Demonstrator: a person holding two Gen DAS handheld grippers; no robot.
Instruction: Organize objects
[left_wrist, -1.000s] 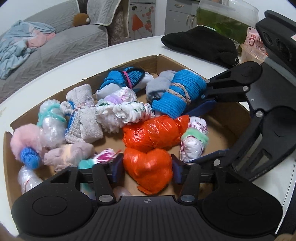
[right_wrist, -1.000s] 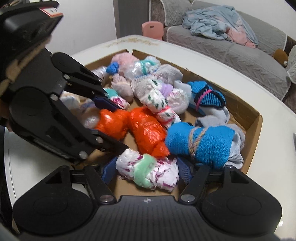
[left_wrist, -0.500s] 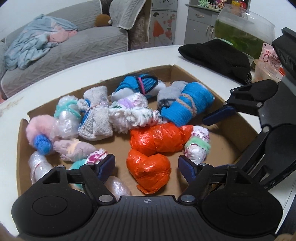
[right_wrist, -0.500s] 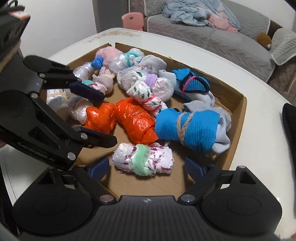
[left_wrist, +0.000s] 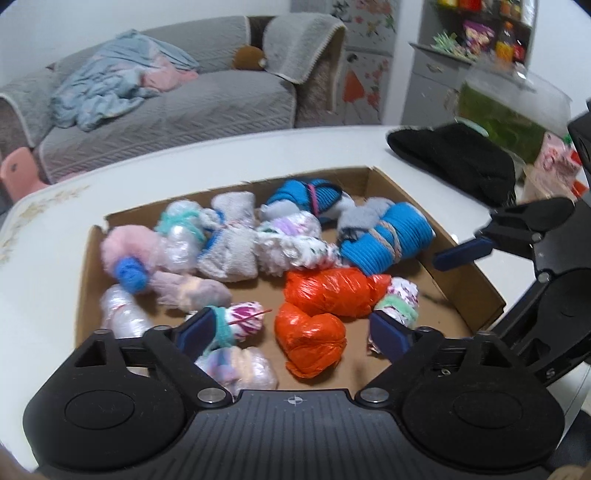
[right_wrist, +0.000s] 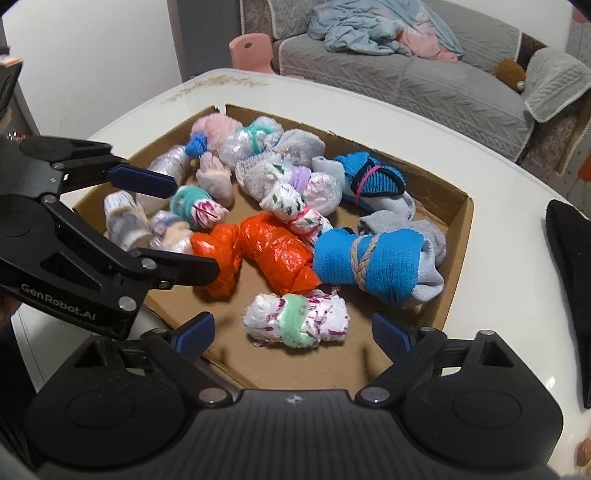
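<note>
Opening both claws, left claw (left_wrist: 291, 328) and right claw (right_wrist: 293, 334), we are hovering empty over the cardboard box (right_wrist: 458, 236) of bundles.

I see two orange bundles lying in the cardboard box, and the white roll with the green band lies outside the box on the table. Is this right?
Not quite. The two orange bundles do lie in the box, but the white roll with the green band is inside it too, on the box floor near the front wall. The right wrist view shows this most clearly.
</note>
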